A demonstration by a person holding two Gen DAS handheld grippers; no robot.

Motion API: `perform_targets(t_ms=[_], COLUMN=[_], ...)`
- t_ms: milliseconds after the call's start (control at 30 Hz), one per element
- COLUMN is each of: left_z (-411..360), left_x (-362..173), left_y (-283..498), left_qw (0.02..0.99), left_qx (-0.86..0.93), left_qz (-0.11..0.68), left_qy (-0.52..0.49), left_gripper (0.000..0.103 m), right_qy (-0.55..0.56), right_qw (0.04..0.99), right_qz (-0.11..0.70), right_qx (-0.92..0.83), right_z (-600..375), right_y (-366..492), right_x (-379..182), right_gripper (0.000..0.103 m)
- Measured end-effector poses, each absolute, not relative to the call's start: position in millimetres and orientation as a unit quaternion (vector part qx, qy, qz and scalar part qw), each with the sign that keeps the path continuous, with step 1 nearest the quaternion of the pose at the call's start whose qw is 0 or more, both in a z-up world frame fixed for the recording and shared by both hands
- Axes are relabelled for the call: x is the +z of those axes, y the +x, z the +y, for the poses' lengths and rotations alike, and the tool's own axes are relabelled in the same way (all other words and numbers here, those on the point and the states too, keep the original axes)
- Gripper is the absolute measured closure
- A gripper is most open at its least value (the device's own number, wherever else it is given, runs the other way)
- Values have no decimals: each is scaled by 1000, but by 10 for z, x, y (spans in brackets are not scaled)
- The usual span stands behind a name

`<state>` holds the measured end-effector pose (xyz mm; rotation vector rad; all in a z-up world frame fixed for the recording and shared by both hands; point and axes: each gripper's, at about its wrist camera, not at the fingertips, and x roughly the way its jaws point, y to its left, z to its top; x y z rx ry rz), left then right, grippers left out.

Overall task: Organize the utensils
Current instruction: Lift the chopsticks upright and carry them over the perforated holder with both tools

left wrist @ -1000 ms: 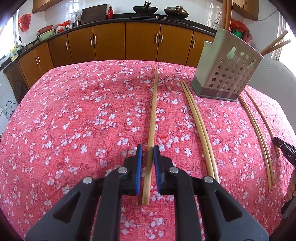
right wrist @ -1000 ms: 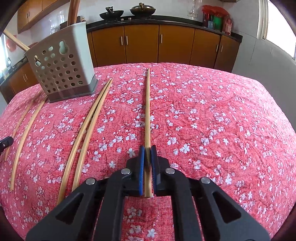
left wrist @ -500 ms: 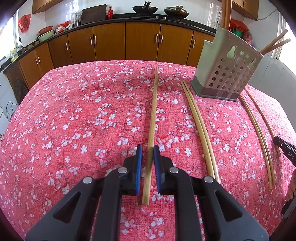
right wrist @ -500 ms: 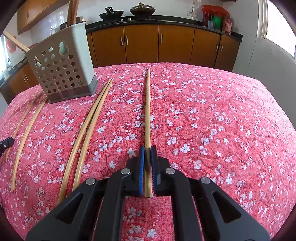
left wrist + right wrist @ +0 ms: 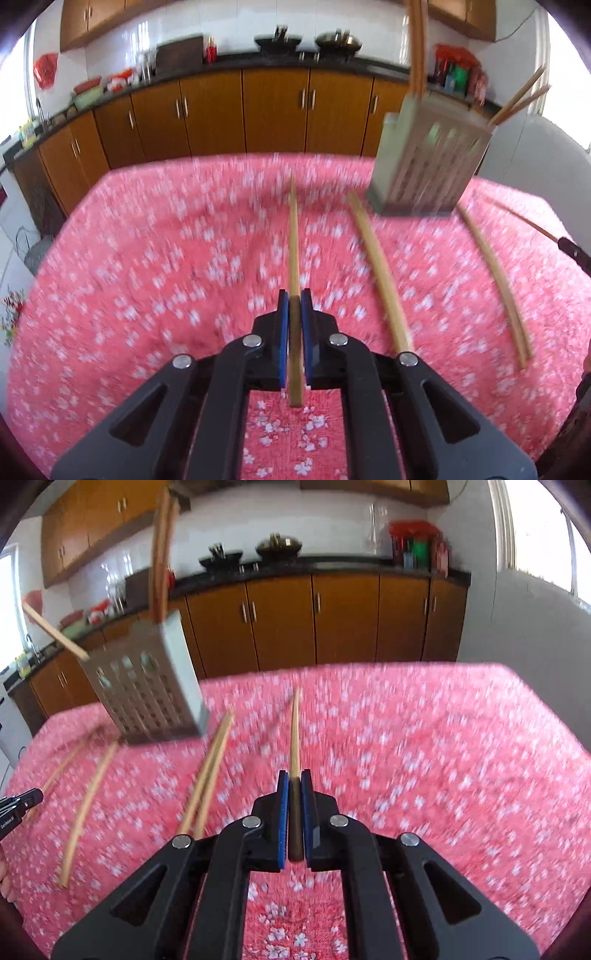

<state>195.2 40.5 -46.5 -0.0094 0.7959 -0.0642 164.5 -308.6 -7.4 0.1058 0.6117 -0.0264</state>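
Observation:
My left gripper [image 5: 294, 299] is shut on a long bamboo chopstick [image 5: 293, 236] and holds it above the red floral tablecloth [image 5: 147, 266]. My right gripper [image 5: 294, 779] is shut on another bamboo chopstick [image 5: 294, 734], also lifted off the cloth. The grey perforated utensil holder [image 5: 424, 166] stands at the back right in the left wrist view and back left in the right wrist view [image 5: 147, 686], with several chopsticks upright in it. Both views are motion-blurred.
A pair of chopsticks [image 5: 380, 269] and a further pair [image 5: 495, 284] lie on the cloth beside the holder; they also show in the right wrist view [image 5: 207, 775]. Wooden kitchen cabinets [image 5: 273, 110] line the wall behind the table.
Both grippers have risen with their chopsticks, lifting them off the cloth. The views now tilt up and are blurred. The holder and loose chopsticks stay put.

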Motion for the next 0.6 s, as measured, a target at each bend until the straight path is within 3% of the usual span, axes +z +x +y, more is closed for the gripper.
perform_targets(t_ms=[267, 600], left_z=[356, 279], left_x=[288, 542], left_y=[1780, 1781], left_qw=[954, 962], left_qx=[-48, -52], left_qz=[293, 266], left_qy=[-37, -28], left_gripper=[95, 95], right_qy=[78, 79], right_qw=[972, 977], right_qz=[223, 199], right_qx=[-1, -3], right_z=[-3141, -3144], right_y=[1530, 1564], right_x=[451, 622], right_gripper=[96, 96])
